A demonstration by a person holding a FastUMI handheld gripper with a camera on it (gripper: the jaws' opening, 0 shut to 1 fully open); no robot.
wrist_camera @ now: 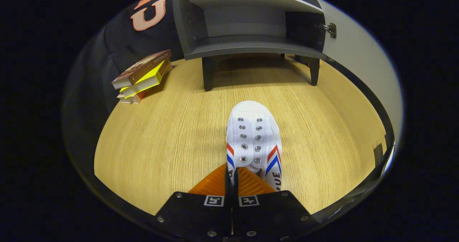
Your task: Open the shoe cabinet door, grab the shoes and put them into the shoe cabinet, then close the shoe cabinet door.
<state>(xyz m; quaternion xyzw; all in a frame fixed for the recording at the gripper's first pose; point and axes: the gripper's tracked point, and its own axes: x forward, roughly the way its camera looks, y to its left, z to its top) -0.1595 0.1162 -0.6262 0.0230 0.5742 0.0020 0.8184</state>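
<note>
A white sneaker [254, 134] with red and blue stripes and metal eyelets points away from me, toe toward the cabinet. My gripper [232, 174] is shut on the shoe's left side wall, which is pinched thin between both fingers; the shoe hangs just ahead of them, above the wooden floor. Beyond it stands the dark grey shoe cabinet [251, 44] on short legs. Its door [358, 55] is swung open to the right, with a metal hinge [330, 29] showing. The inner shelf [251, 46] has nothing on it.
A stack of books [143, 75], one with a yellow cover, lies on the floor left of the cabinet, against the black cloth wall. Bare wooden floor [161, 138] stretches between the shoe and the cabinet legs.
</note>
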